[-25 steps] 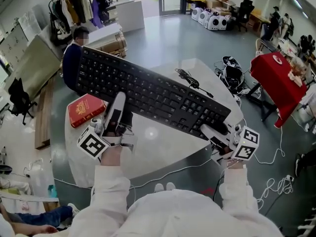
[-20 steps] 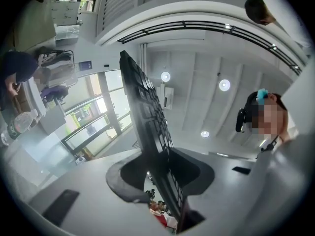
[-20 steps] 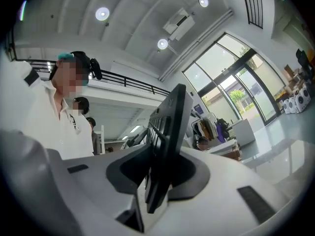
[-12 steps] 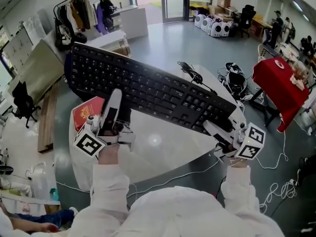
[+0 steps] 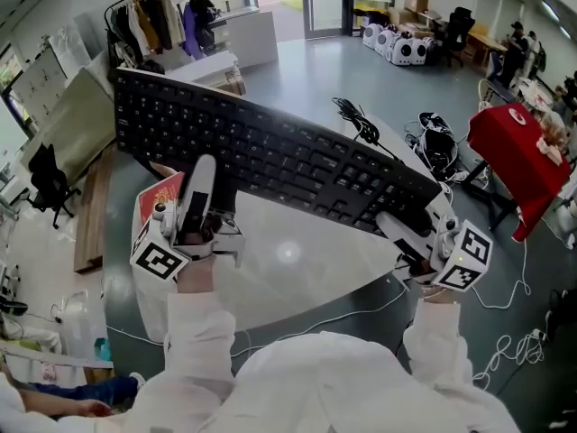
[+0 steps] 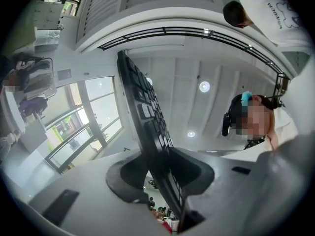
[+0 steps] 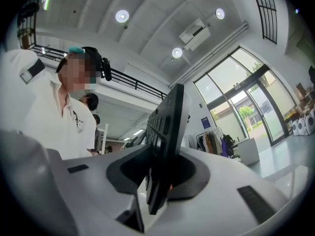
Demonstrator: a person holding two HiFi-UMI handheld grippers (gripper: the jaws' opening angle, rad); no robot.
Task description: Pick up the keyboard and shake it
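Head view first: where is the keyboard?

Off the table, in the air above it, slanting across the frame. The left claw has its near edge towards the left end, and the right claw has the near edge at the right end.

Do the claws really hold it?

Yes. In the left gripper view the jaws are closed against the keyboard, which stands edge-on between them and runs up and away. The right gripper view shows the same.

So which step is this?

The keyboard is up, clear of the table. I judge that fits the shaking itself, or a pause on either side of it; one moment can't say which.

What does a shake call for?

Both clamps firm and both claws moving together, I'd say. All the hold is along one long edge, so the far edge beyond the claws can lever against the jaws, and a twist between the two could work it loose.

And below?

A white, glossy, rounded table under both claws. A red book lies just left of the left claw, partly under the keyboard. A black cable lies beyond the keyboard.

The room?

A big hall with a grey floor; a clothes rack far beyond the left claw, a red-covered table well right of the right claw
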